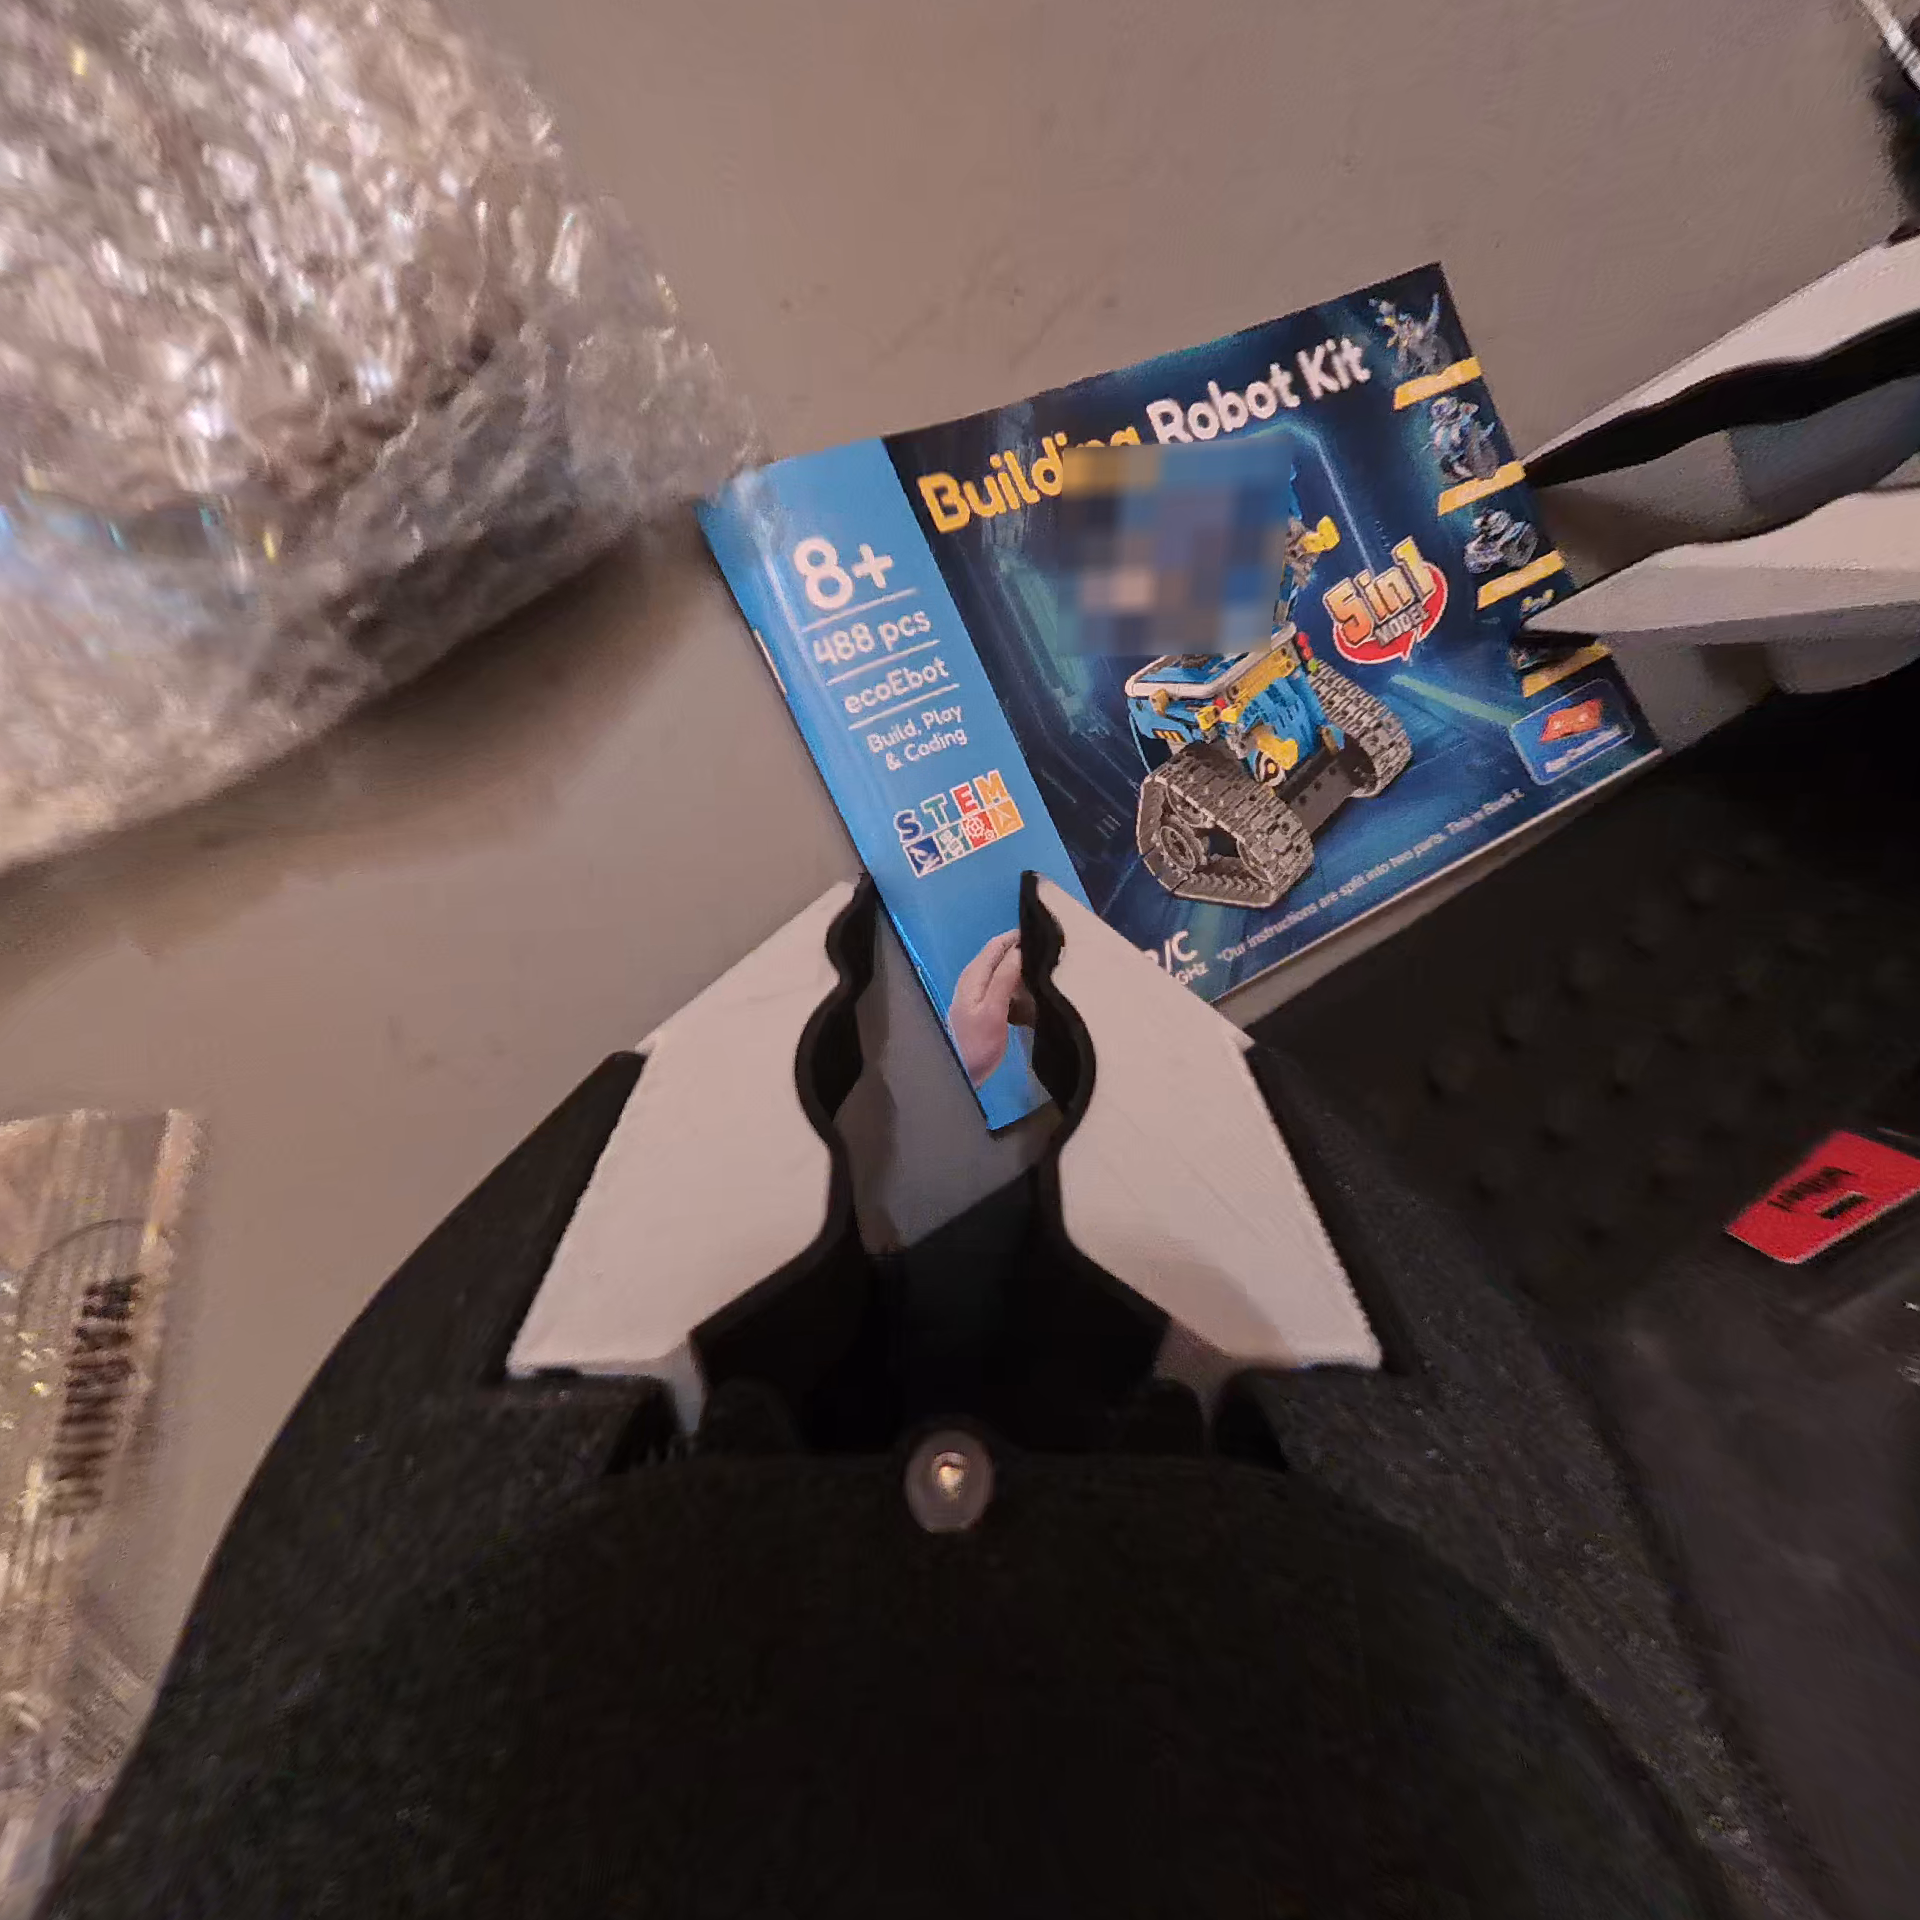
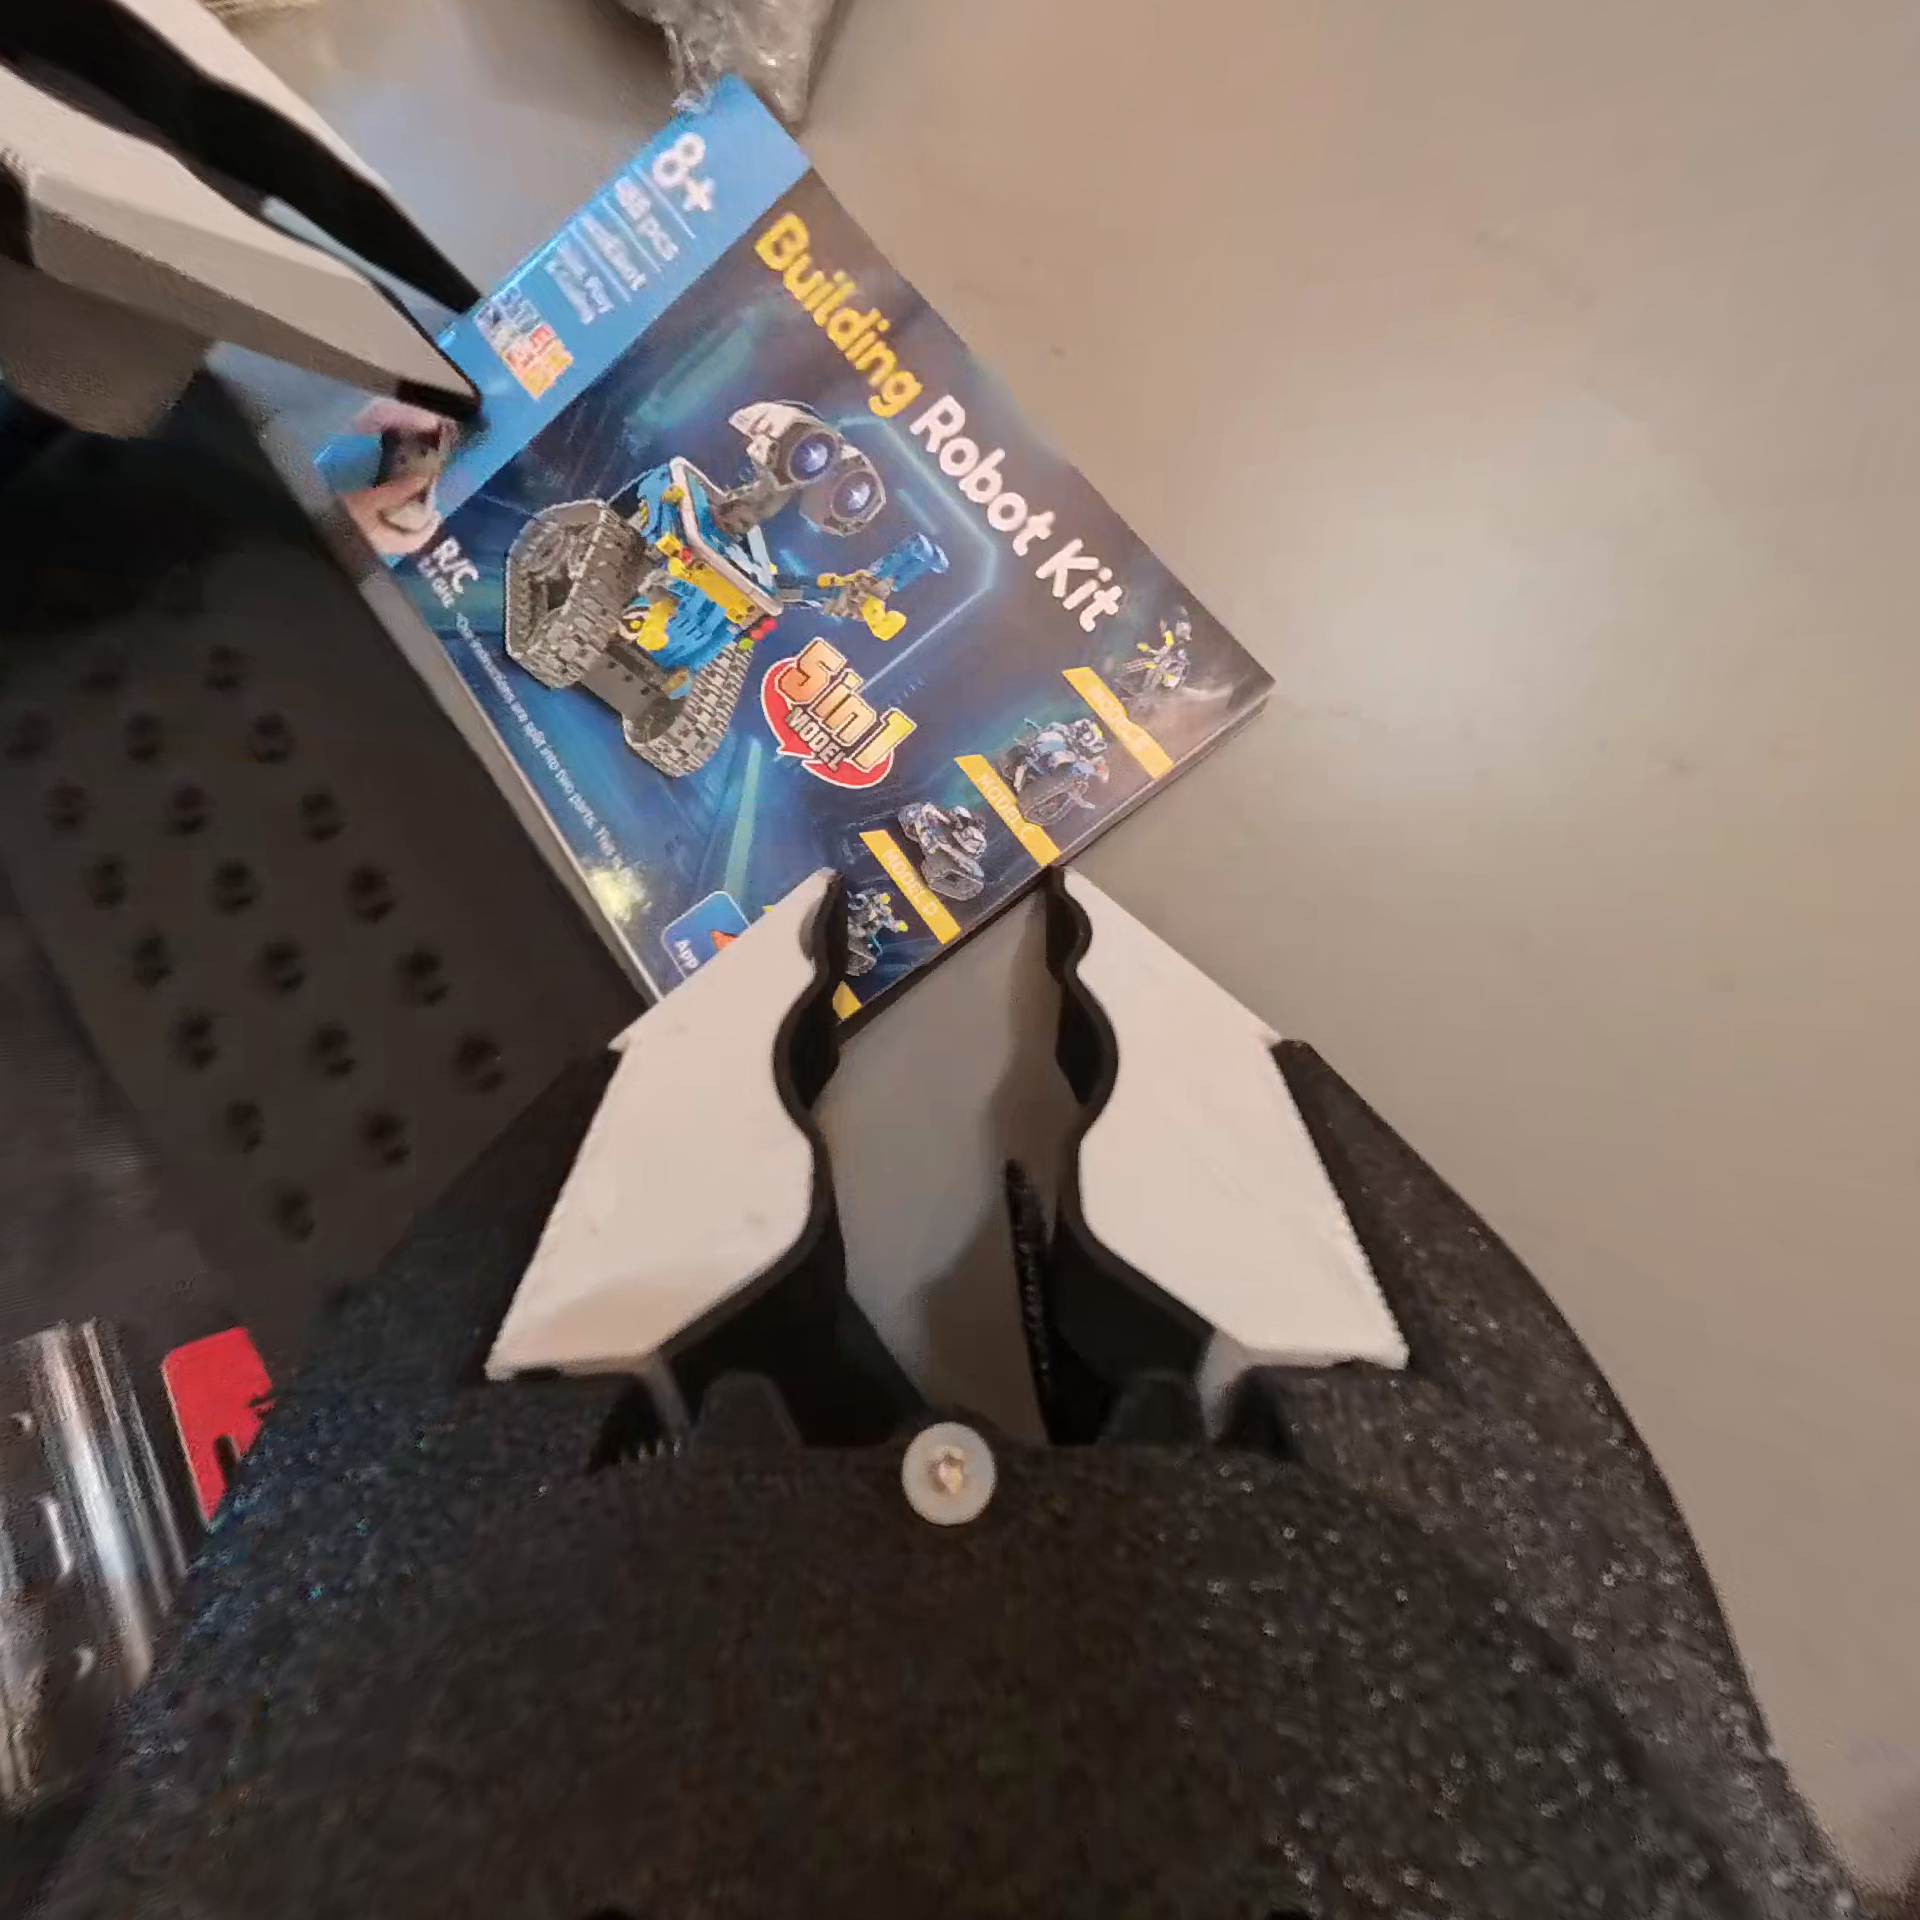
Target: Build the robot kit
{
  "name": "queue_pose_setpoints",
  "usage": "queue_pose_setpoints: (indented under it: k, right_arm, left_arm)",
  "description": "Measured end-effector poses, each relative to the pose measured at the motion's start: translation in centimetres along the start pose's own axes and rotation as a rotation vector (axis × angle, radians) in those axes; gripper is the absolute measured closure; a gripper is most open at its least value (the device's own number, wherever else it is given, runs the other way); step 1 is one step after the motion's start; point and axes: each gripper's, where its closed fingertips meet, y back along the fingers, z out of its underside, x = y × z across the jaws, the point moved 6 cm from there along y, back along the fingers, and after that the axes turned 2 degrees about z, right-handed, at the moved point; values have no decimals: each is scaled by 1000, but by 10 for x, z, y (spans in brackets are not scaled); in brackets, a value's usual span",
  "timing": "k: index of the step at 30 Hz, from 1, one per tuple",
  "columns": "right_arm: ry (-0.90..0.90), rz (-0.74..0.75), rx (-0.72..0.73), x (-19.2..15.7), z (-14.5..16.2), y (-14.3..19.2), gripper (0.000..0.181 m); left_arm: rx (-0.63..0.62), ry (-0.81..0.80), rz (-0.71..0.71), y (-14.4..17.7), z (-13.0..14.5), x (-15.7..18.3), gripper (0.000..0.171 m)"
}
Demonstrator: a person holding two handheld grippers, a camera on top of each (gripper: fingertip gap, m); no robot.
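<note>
Booklet point(image 1: 1195, 665): a glossy blue instruction booklet with a tracked toy robot pictured on its cover; it is seen lying on a grey surface point(image 1: 1039, 156), one long edge at the rim of a black perforated mat point(image 1: 1558, 1039).
Left wrist view: the left gripper point(image 1: 945, 894) is seen narrowly parted, its jaws astride the booklet's light-blue corner; whether it is pinched cannot be told. Bubble wrap point(image 1: 260, 416) lies well apart; a clear printed bag point(image 1: 73, 1403) lies beside it.
Right wrist view: the right gripper point(image 2: 940, 883) is held part open at the booklet's point(image 2: 831, 582) opposite corner, one finger over the cover, nothing clamped.
Handling: judged light, thin, floppy and slick; best taken at a corner or edge.
</note>
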Motion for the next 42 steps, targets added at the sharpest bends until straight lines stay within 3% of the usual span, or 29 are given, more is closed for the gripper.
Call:
queue_pose_setpoints:
  k: [2, 4, 10, 15, 18, 20, 23, 27, 30, 35, 37, 39, 40, 42]
  right_arm:
    - [-40, 16, -8, 9, -1, 1, 145]
    - [-78, 67, -10, 29, -2, 6, 145]
    - [-84, 332, -27, 115, -9, 27, 144]
    - [-159, 376, 33, 153, 0, 48, 145]
    - [-159, 331, 80, 146, 9, 57, 143]
    - [-98, 261, 124, 126, 10, 59, 138]
    - [-25, 262, 130, 103, 15, 55, 115]
    - [-1, 263, 39, 95, 27, 37, 97]
    - [25, 269, 40, 92, 22, 35, 90]
    - [-1, 232, 101, 89, 12, 38, 76]
    - [3, 188, 234, 81, -2, 49, 86]
    - [-8, 57, 392, 66, -20, 63, 111]
    - [-8, 13, 436, 61, -26, 69, 113]
    - [-20, 70, 423, 74, -25, 74, 109]
  left_arm:
    - [-10, -68, -20, -8, -9, 3, 144]
    - [-21, -114, 22, -21, -24, 13, 131]
    - [-52, -304, 88, -77, -87, 57, 115]
    - [12, -325, 61, -92, -113, 62, 119]
    - [22, -383, 27, -96, -107, 63, 111]
    - [28, -351, 33, -99, -101, 63, 114]
    - [67, -311, 68, -99, -98, 66, 110]
    - [80, -323, 48, -100, -97, 67, 109]
    - [86, -335, 48, -100, -95, 68, 108]
    - [84, -362, 76, -101, -92, 74, 90]
    - [89, -394, 52, -102, -90, 74, 91]
    - [88, -430, 18, -103, -89, 74, 94]
    - [89, -429, 15, -103, -90, 74, 93]
    - [95, -428, 10, -103, -90, 73, 96]
